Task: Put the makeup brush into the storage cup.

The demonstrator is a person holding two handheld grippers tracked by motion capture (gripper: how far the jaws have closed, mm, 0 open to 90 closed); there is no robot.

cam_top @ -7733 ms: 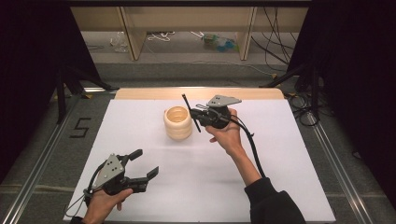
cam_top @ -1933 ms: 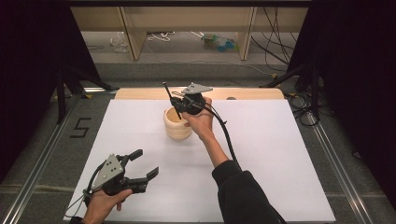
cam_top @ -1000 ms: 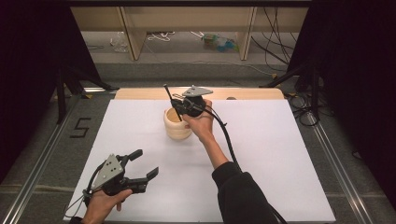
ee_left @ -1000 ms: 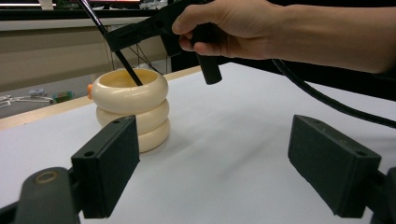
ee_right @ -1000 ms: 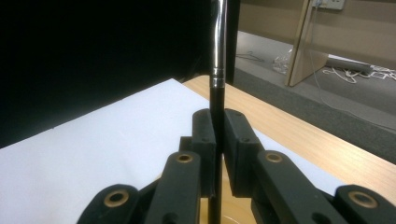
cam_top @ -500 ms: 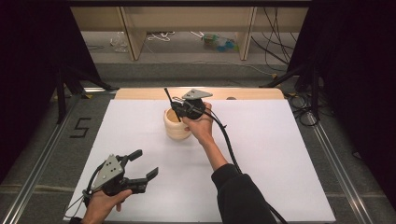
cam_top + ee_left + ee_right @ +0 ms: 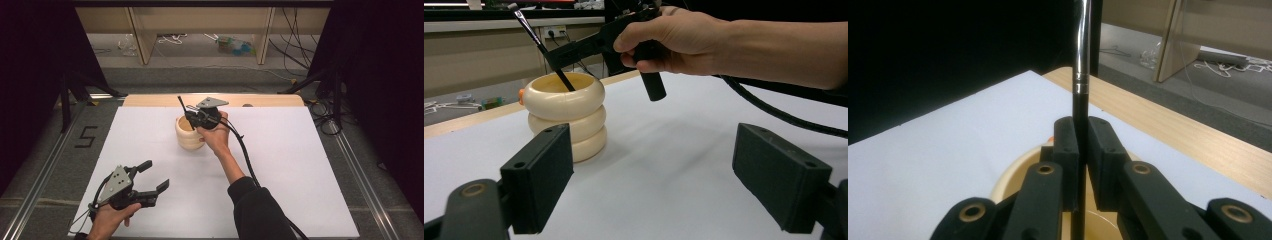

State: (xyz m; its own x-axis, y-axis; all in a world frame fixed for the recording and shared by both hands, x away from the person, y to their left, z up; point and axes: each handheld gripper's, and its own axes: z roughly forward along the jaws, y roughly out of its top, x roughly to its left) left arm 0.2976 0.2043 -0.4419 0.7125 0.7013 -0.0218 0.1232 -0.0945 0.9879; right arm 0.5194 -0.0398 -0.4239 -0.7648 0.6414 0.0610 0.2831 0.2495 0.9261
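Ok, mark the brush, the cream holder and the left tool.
brush (image 7: 1081,75), right gripper view, on its metal ferrule.
cream holder (image 7: 574,127), left gripper view, on its middle ring.
left tool (image 7: 152,176), high view, between its fingertips.

Even overhead light, dark surrounds, slight softness.

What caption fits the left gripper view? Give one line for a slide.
Right hand-held gripper lowers a thin black brush into the cream ribbed holder on the white table.

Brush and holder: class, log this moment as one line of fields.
right gripper: shut on brush | brush: lower end inside cream ringed holder | left gripper: open, holding nothing, near table front edge
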